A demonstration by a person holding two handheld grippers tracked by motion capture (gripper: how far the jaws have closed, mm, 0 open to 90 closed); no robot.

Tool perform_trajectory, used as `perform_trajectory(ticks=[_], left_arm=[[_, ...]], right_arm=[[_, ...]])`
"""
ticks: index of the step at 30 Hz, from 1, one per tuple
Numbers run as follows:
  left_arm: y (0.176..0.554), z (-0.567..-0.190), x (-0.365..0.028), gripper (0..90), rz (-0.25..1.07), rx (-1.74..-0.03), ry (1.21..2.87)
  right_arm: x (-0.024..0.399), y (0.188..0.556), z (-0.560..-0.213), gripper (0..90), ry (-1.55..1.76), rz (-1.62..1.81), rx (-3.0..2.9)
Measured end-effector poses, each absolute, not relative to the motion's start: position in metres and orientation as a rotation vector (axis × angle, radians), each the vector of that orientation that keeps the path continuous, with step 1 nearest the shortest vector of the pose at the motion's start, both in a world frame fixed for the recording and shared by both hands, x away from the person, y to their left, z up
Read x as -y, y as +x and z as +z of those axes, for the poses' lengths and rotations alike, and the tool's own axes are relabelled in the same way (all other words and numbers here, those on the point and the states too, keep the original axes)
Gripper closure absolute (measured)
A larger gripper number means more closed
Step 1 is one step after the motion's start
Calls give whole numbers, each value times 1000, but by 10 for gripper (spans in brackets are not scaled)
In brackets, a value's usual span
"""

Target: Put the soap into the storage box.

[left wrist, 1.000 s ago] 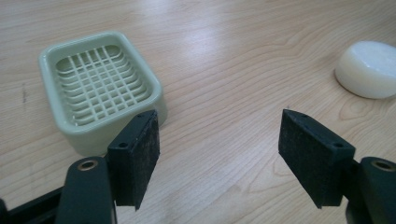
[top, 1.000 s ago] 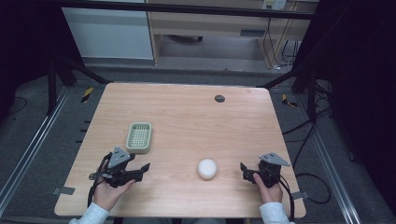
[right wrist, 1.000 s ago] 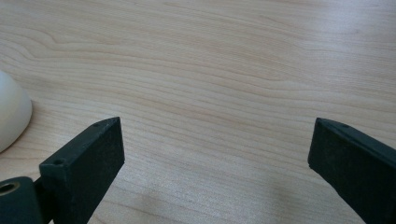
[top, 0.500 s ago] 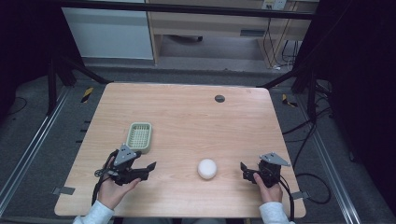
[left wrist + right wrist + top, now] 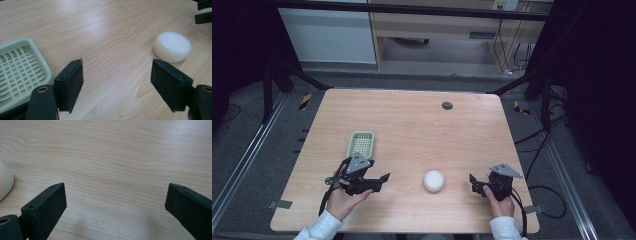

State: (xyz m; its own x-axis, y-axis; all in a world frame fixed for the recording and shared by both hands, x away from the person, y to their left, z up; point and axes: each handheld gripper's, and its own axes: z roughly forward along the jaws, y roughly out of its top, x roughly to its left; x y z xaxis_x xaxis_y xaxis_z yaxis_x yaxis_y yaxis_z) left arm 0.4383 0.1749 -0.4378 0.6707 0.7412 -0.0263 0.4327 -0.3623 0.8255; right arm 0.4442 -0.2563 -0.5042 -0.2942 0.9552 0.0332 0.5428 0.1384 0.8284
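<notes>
A white round puck (image 5: 434, 180) lies on the wooden tabletop (image 5: 412, 120) between two hand-held grippers. The left gripper (image 5: 379, 180) and right gripper (image 5: 472, 182) both gape, holding nothing. A pale green slotted tray (image 5: 361, 143) sits just beyond the left gripper.

The left gripper (image 5: 117, 83) has its two black jaws spread wide above the light wooden tabletop (image 5: 105, 27). A pale green slotted plastic tray (image 5: 18, 67) lies left. A white round puck, possibly soap (image 5: 172, 46), sits upper right.
</notes>
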Motion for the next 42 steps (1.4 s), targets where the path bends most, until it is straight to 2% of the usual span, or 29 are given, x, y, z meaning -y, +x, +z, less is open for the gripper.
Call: perform_trajectory(ticks=[16, 42], left_arm=[[441, -428, -140, 253, 414, -831, 2036], [446, -433, -94, 250, 358, -762, 2084]], right_arm=[[256, 444, -504, 40, 1433, 1041, -1907], [256, 445, -504, 40, 1437, 1049, -1909]])
